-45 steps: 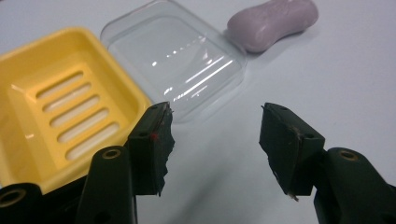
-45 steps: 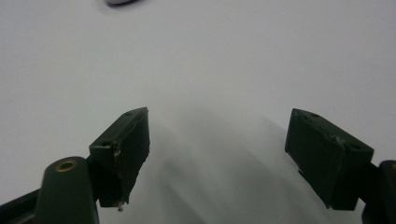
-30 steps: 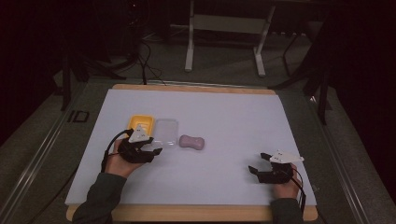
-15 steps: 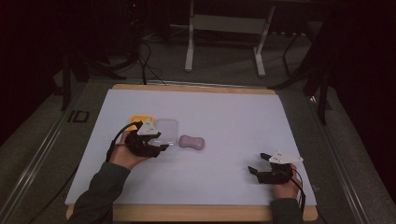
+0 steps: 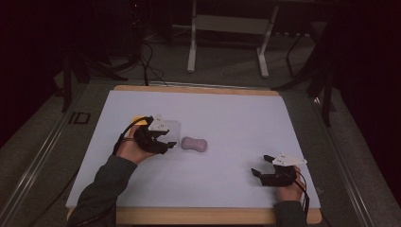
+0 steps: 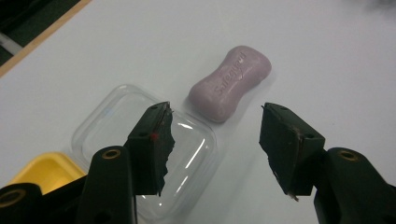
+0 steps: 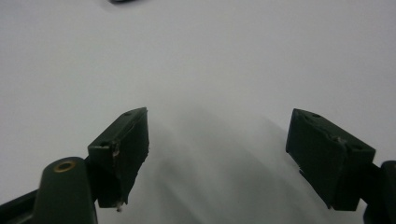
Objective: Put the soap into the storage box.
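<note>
Soap, a pinkish-lilac bar (image 6: 230, 83) with a waisted shape and raised lettering on its top face, lies flat on the white table cover (image 5: 236, 118), a little left of the middle in the high view. Just beside it on its left sits a clear plastic lid (image 6: 187, 154) with rounded corners, lying flat; in the left gripper view the near end of the bar comes right up to the lid's edge, though I cannot tell whether they touch. Beyond the lid, on the side away from the bar, a yellow dish (image 6: 44, 170) shows partly, its rim next to the lid. The left gripper (image 6: 215, 140) hovers over this group, its two black jaws parted with nothing between them; one jaw hangs above the clear lid and the other above bare cover, while the soap lies ahead of the gap. In the high view the left hand (image 5: 130, 149) holds this gripper at the lid's near edge, the sleeve running back toward the lower left corner. The right gripper (image 7: 217, 140) is well apart from the soap, low over the cover near the right front part of the table, jaws spread wide and empty, with plain white surface under them.
</note>
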Motion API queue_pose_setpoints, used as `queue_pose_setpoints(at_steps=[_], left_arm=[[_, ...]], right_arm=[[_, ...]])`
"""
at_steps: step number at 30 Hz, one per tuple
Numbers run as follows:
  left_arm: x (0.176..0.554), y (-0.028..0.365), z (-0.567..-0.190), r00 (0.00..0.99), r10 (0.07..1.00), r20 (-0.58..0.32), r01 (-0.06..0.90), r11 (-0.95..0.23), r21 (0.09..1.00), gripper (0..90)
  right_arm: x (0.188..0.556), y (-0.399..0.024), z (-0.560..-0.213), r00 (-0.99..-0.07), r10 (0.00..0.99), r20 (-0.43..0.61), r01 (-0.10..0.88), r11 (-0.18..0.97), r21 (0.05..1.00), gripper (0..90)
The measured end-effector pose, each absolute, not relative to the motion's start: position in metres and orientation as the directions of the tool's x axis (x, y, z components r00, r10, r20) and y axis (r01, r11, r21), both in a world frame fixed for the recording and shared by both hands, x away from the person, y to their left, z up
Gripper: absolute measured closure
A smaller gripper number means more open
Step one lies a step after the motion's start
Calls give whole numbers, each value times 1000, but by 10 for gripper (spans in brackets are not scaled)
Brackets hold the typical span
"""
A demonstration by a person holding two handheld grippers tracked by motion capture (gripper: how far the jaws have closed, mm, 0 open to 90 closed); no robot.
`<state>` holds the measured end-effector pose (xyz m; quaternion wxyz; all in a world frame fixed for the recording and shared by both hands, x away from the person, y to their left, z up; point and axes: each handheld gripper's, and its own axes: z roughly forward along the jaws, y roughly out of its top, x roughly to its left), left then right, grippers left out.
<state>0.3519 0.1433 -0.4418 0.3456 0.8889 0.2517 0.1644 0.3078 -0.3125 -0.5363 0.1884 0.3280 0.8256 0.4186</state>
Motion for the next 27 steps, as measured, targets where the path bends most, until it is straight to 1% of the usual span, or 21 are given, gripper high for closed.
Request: queue_pose_setpoints(at_steps=[7,20,27], left_arm=[[360,136,-438,837,533,123,323,-663,675,422],[378,126,-439,860,494,125,301,-690,658,347],[386,124,-439,869,479,123,293,-700,652,333]], right_arm=[[308,-312,-536,-714,699,-37,383,435,815,210],[308,-312,-536,-713,700,-33,388,433,814,210],[308,-312,-536,-714,699,-35,386,435,814,210]])
